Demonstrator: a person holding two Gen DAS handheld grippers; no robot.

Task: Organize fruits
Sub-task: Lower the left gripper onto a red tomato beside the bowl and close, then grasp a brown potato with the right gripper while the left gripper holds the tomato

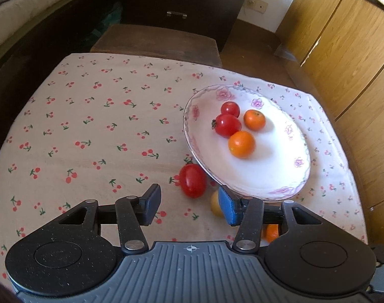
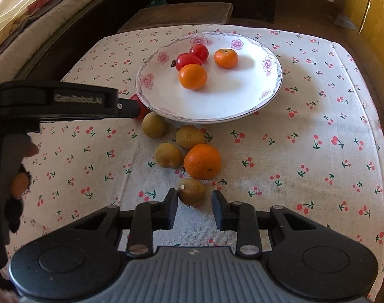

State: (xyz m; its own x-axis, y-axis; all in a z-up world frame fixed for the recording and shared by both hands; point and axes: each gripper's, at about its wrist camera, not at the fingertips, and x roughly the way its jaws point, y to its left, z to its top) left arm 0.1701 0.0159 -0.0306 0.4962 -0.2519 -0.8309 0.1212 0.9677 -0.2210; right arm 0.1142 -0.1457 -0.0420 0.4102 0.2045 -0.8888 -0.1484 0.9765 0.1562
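A white floral plate [image 1: 262, 176] [image 2: 217, 101] holds two red tomatoes [image 1: 227, 125] [image 2: 188, 60] and two oranges [image 1: 241, 144] [image 2: 193, 76]. A loose red tomato [image 1: 192, 180] lies on the cloth by the plate's near-left rim, just ahead of my open, empty left gripper [image 1: 189, 205]. In the right wrist view the left gripper [image 2: 127, 107] hides most of that tomato. My right gripper [image 2: 195, 208] is open around a brown-green fruit [image 2: 192, 192] on the cloth. Three more brown-green fruits [image 2: 153, 125] and an orange [image 2: 202, 161] lie between it and the plate.
The table wears a cherry-print cloth [image 1: 90, 126]. A dark wooden stool [image 1: 156, 41] stands past the far edge, a dark cabinet [image 1: 181, 2] behind it. A bed [image 2: 27, 25] runs along the left, wooden cupboards [image 1: 343, 50] on the right.
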